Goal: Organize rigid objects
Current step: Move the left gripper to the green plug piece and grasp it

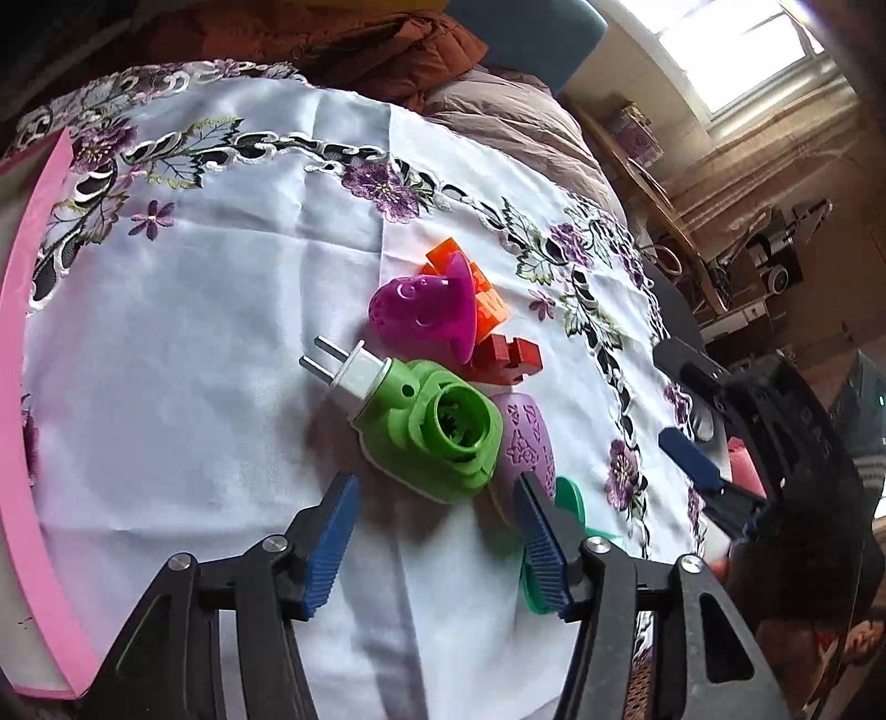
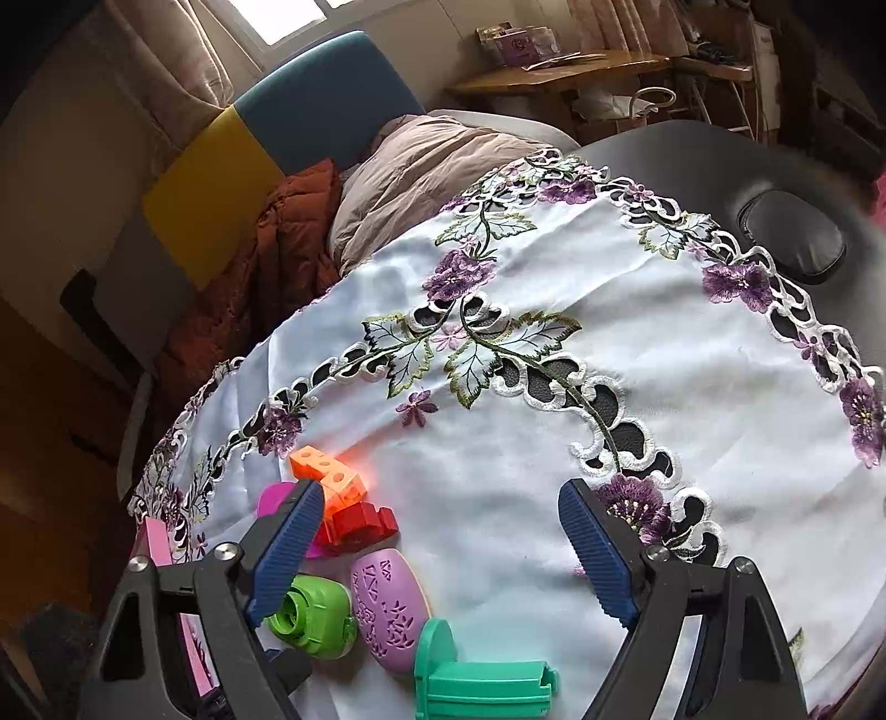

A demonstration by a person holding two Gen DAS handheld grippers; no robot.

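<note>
While both tongs gape empty, the left tongs (image 1: pixel 437 545) hover nearest the green plastic plug-in (image 1: pixel 429 429), prongs pointing away.

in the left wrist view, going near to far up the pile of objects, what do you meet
teal plastic piece → green plug-in device → red block → magenta perforated cup → orange block

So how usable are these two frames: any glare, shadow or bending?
Left wrist view: blown-out window top right, soft shadow beside the green plastic plug-in device, embroidered white tablecloth bulging from fisheye. Right wrist view: orange glow spilling off the translucent orange block, dark vignetted corners, objects sharp.
</note>
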